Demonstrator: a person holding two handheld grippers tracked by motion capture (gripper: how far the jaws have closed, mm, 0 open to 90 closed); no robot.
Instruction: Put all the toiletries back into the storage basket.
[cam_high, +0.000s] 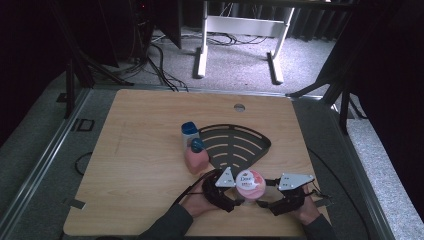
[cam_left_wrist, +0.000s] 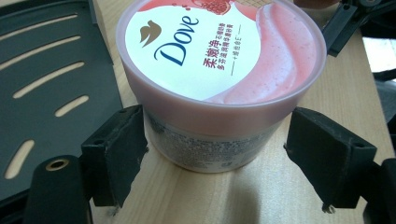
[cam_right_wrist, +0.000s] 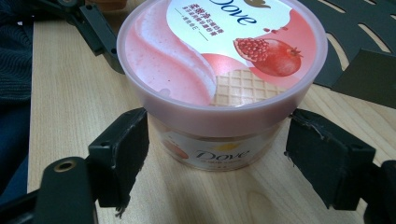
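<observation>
The round Dove tub (cam_high: 249, 184), pink with a glossy printed lid, stands upright on the wood-grain table (cam_high: 145, 150), just in front of the black slotted fan-shaped tray (cam_high: 235, 143). The left gripper (cam_left_wrist: 215, 149) is spread around the tub's lower wall: one matte black pad touches it, the other stands clear. The right gripper (cam_right_wrist: 215, 148) is likewise spread around the tub. A pink bottle (cam_high: 196, 156) and a blue-capped bottle (cam_high: 189, 133) stand left of the tray.

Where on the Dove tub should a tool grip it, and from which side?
Probably grip the Dove tub on its lower wall, under the overhanging lid, coming in level from the side: it stands upright on the table, and the wider lid would block slipping upward.
</observation>
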